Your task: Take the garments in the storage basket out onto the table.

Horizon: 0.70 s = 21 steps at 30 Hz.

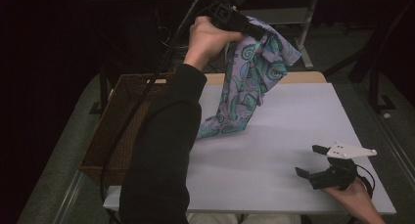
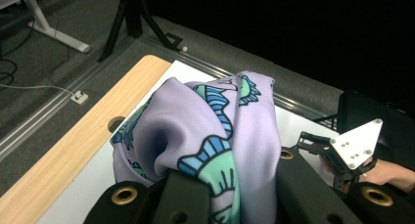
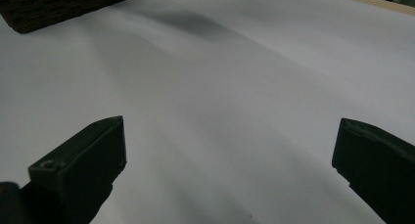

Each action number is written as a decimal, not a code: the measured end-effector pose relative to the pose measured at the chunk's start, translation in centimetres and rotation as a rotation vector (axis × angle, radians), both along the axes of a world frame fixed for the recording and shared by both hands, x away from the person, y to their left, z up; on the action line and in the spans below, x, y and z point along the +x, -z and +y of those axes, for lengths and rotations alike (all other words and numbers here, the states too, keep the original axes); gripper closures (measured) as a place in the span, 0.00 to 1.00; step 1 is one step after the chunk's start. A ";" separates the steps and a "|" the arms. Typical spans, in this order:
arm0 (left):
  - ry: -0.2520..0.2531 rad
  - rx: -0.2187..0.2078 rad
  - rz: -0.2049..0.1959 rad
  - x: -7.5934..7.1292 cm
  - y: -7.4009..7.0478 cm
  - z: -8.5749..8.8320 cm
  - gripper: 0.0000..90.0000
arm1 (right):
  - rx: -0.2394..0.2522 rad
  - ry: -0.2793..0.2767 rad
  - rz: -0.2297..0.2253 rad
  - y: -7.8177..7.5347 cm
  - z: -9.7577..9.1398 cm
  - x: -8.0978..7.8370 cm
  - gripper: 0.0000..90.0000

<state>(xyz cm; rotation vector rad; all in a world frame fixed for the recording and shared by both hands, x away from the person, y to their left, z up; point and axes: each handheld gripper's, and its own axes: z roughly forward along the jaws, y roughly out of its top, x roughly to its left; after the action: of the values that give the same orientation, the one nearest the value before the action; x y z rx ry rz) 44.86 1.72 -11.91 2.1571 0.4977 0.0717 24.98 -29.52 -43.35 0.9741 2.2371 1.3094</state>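
A lilac cloth [image 1: 249, 82] with a teal and blue paisley print hangs from my left gripper [image 1: 258, 32], which is raised high over the far side of the white table [image 1: 279, 155]. The gripper is shut on the cloth's upper end, and the lower end rests on the table. In the left gripper view the bunched cloth [image 2: 195, 131] bulges up between the black jaws of the left gripper [image 2: 234, 187]. My right gripper [image 1: 309, 160] lies low at the table's near right, open with nothing in it. In its own view the right gripper [image 3: 230, 145] holds its jaws wide over bare table.
A brown wicker basket [image 1: 115, 131] stands against the table's left edge, and its corner [image 3: 58, 6] shows in the right gripper view. A wooden strip [image 1: 298, 78] runs along the far edge. Stand legs [image 2: 132, 18] and a cable [image 2: 39, 87] are on the floor beyond.
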 end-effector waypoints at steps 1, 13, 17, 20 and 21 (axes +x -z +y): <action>0.002 0.001 0.002 0.1 0.3 -0.1 0.94 | 0.000 0.000 -0.001 0.0 0.0 0.0 0.00; 0.017 0.050 0.054 0.7 4.9 -0.3 0.94 | -0.003 0.000 0.008 0.0 0.1 -0.1 0.00; 0.022 0.050 0.073 0.9 6.4 -0.5 0.94 | -0.005 -0.001 0.008 0.0 0.1 -0.1 0.00; 0.027 0.052 0.082 0.9 7.1 -0.7 0.94 | -0.004 -0.002 0.006 0.0 0.1 -0.1 0.00; 0.031 0.056 0.081 0.9 7.4 -0.8 0.94 | -0.003 -0.002 0.005 0.0 0.1 -0.1 0.00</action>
<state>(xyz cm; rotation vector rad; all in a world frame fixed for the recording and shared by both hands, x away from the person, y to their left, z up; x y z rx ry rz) 45.72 0.91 -19.27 2.2282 0.5146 -0.0193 24.93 -29.45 -43.37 0.9758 2.2440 1.3049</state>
